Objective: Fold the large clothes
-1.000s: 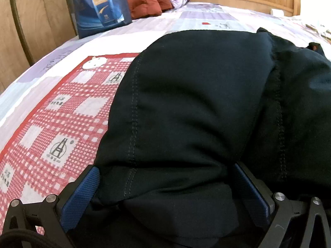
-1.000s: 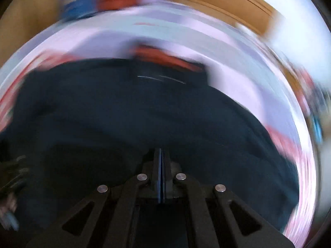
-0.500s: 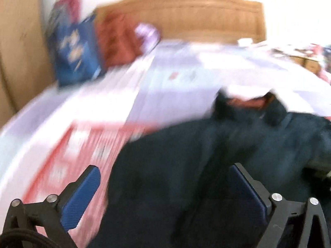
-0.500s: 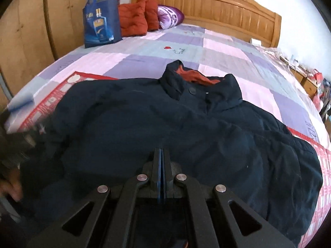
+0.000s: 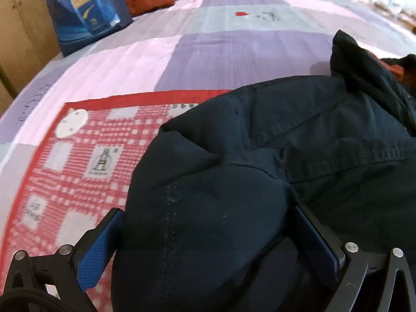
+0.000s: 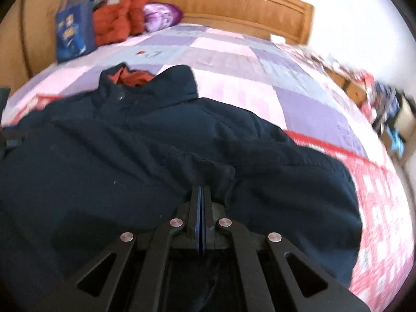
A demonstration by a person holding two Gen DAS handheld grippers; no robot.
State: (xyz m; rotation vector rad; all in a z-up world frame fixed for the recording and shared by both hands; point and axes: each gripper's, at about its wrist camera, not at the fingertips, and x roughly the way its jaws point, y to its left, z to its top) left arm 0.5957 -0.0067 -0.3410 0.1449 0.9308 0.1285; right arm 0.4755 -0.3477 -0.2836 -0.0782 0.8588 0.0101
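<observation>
A dark navy jacket (image 6: 161,140) lies spread across the bed (image 6: 234,59), collar toward the wooden headboard (image 6: 234,5), its rust lining showing at the neck. My left gripper (image 5: 208,244) has its jaws spread wide, a bulge of jacket sleeve (image 5: 208,208) sitting between the blue pads (image 5: 98,244). My right gripper (image 6: 199,208) has its jaws pressed together; whether a fold of jacket is pinched there I cannot tell. A blue bag (image 6: 74,36) and red cushions (image 6: 117,23) sit near the headboard.
</observation>
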